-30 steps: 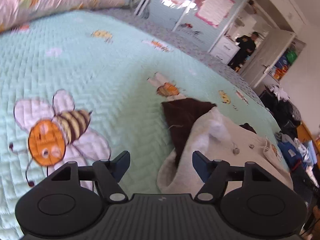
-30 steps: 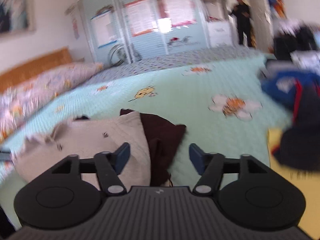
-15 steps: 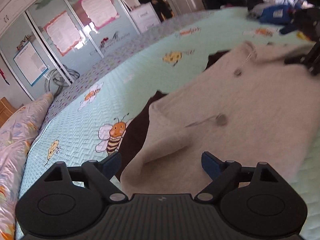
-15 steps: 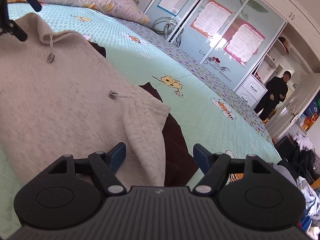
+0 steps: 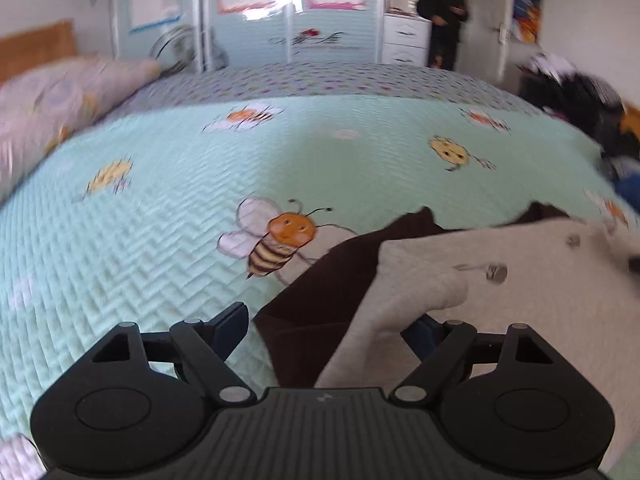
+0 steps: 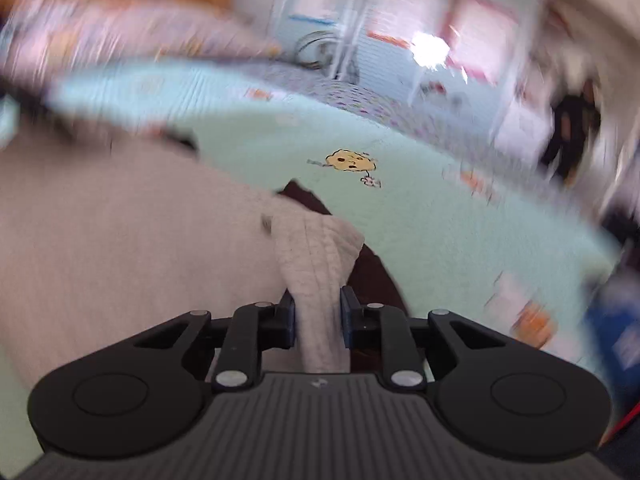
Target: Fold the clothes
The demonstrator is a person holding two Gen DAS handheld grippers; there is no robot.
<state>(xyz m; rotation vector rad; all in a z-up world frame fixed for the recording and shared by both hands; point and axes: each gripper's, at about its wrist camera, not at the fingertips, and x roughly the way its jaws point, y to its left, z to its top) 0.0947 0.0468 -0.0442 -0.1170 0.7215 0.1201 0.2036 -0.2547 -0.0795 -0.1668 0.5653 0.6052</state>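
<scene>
Your left gripper (image 5: 326,330), jaws wide and closing, straddles the edge of the beige garment (image 5: 500,304) and its brown lining (image 5: 320,292) on the bee-print quilt (image 5: 160,200), while your right gripper (image 6: 318,316) closes, pads pressing a bunched beige fold.

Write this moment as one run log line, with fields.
step: grasp corners | right gripper: jaws closing on beige garment | left gripper: jaws wide, closing, garment corner between

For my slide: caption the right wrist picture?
Right gripper closing on a beige sweater corner over the bee quilt.
</scene>
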